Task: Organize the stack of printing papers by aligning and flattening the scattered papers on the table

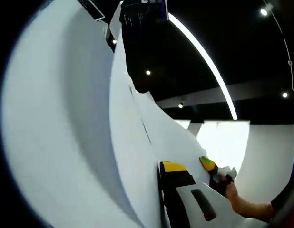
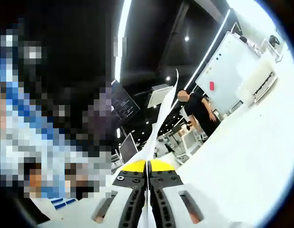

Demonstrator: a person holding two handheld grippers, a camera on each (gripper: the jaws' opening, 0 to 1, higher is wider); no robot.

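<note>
Between right gripper (image 2: 147, 166) jaws: papers (image 2: 159, 121) clamped edge-on; left gripper (image 1: 167, 167) pinches papers, other gripper (image 1: 209, 164) beyond.

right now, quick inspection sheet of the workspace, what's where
surface: white table, bare where it shows
job's things: papers held up on edge off the table, upper edges uneven, sheets not aligned
clutter: nothing seen
grippers: right gripper shut on the papers' edge; left gripper against the papers, grip hidden
cables: nothing seen
surroundings: dark ceiling with strip light, whiteboard, monitors, a person in black standing beyond the table
</note>
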